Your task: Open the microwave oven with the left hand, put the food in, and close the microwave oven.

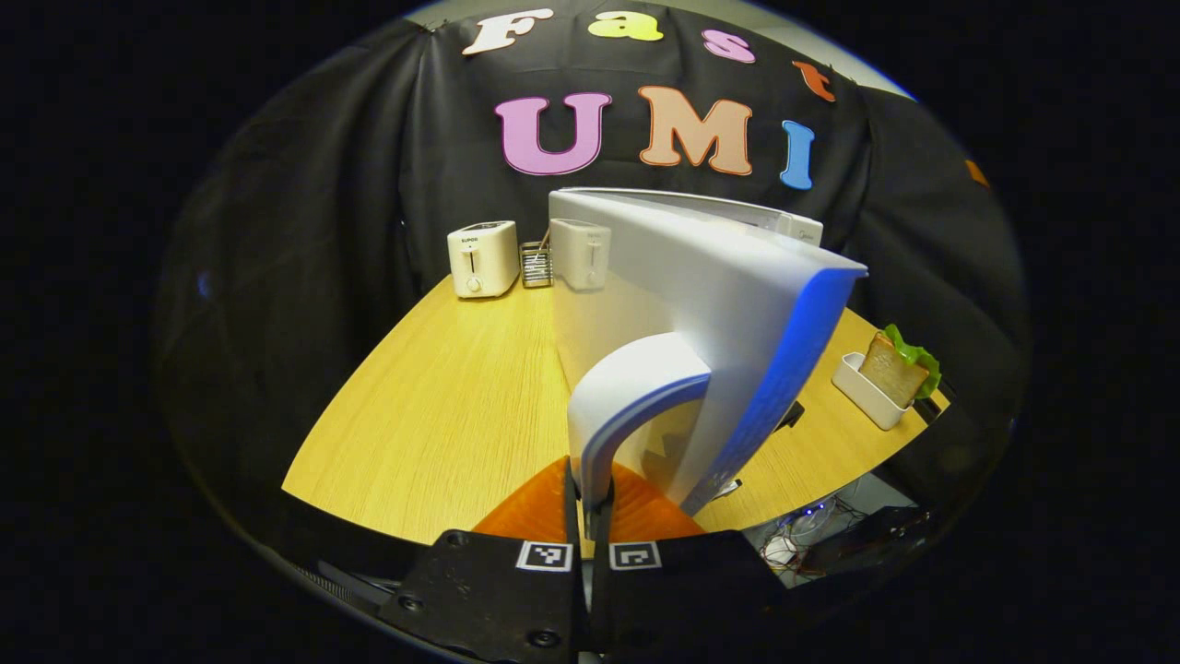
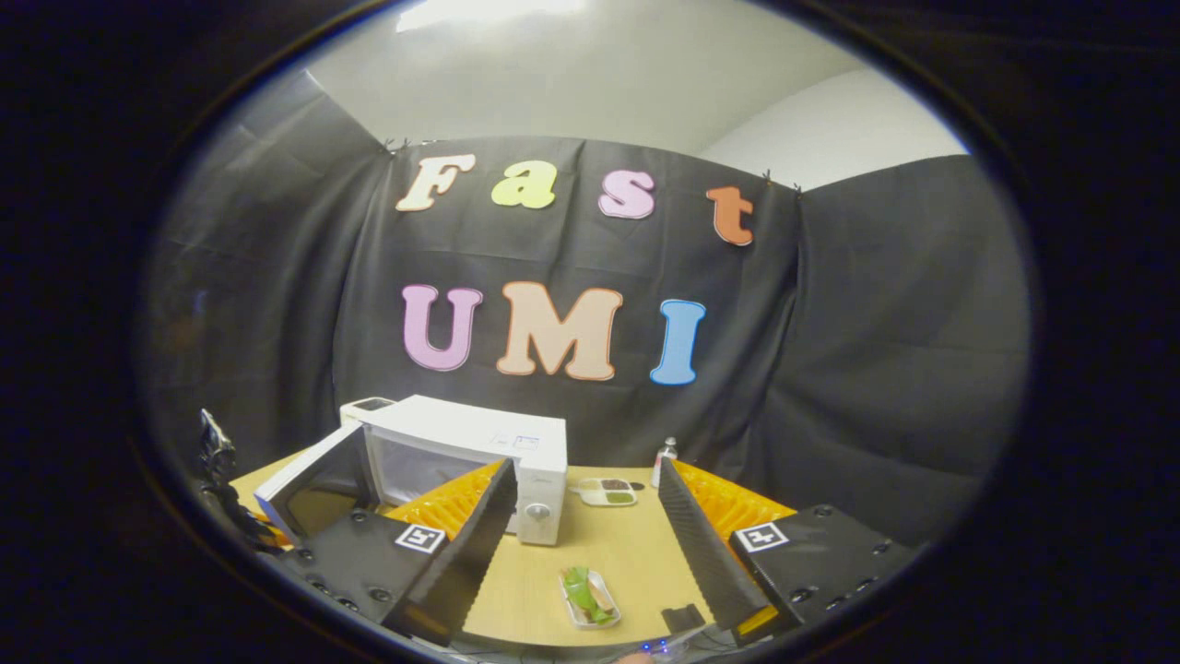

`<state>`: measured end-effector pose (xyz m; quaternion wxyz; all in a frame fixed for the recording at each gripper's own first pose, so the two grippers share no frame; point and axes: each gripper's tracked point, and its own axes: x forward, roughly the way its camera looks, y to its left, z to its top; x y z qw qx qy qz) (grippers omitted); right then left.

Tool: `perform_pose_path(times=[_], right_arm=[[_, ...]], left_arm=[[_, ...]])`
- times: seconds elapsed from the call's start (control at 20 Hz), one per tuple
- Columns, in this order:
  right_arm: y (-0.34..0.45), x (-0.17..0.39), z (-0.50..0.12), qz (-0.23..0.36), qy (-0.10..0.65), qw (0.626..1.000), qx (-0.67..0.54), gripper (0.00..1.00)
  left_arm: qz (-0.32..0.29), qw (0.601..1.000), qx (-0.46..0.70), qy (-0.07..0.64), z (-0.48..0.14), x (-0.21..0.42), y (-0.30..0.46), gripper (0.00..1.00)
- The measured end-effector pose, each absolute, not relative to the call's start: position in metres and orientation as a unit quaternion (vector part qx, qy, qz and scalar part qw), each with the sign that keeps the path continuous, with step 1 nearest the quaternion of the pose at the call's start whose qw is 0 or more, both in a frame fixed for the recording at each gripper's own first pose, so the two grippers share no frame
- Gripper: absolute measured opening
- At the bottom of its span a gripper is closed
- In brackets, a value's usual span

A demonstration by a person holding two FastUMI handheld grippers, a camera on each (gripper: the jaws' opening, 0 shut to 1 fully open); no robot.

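My left gripper point(image 1: 587, 516) is clamped on the handle point(image 1: 627, 387) of the microwave point(image 2: 466, 456), door point(image 2: 309, 480) swung open. Right gripper point(image 2: 583, 544) released. Sandwich, I think point(image 2: 588, 595), in a tray in front of the microwave.

Overhead light, strong fisheye warp, dark edges

The table point(image 1: 442, 397) is showing pale wood grain with a smooth, matt finish. On it, the microwave door point(image 1: 737, 304) is looking like glossy white plastic, catching reflections, as is its handle point(image 1: 627, 387). Behind the door, the toaster point(image 1: 482, 258) is showing smooth plastic beside a shiny metal rack point(image 1: 536, 265).
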<state>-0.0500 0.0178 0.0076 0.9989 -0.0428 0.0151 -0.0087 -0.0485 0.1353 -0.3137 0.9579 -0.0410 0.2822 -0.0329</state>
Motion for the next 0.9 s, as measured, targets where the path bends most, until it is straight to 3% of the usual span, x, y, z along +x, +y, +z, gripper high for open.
perform_pose_path(times=[0.2, 0.25, 0.3, 0.4, 0.5, 0.65, 0.9], right_arm=[[0.015, -0.052, 0.005, -0.018, 0.016, 0.999, -0.048, 0.97], [0.014, -0.051, 0.004, -0.019, 0.017, 0.998, -0.049, 0.96], [0.014, -0.049, 0.001, -0.018, 0.02, 0.998, -0.05, 0.96], [0.015, -0.043, -0.009, -0.014, 0.029, 0.999, -0.043, 0.97], [0.014, -0.034, -0.022, -0.01, 0.039, 0.998, -0.041, 0.97], [0.013, -0.022, -0.048, -0.004, 0.058, 0.997, -0.053, 0.97], [0.018, -0.004, -0.09, 0.015, 0.09, 0.994, -0.054, 0.98]], left_arm=[[-0.037, 0.959, -0.048, 0.278, -0.303, -0.055, 0.141, 0.06], [-0.029, 0.965, -0.037, 0.259, -0.287, -0.058, 0.149, 0.17], [-0.022, 0.969, -0.024, 0.245, -0.275, -0.057, 0.157, 0.43], [-0.018, 0.976, -0.015, 0.216, -0.248, -0.057, 0.168, 0.79], [-0.027, 0.971, -0.001, 0.238, -0.252, -0.065, 0.163, 0.96], [-0.029, 0.976, 0.033, 0.213, -0.217, -0.079, 0.166, 0.94], [-0.043, 0.984, 0.044, 0.166, -0.157, -0.086, 0.157, 1.0]])
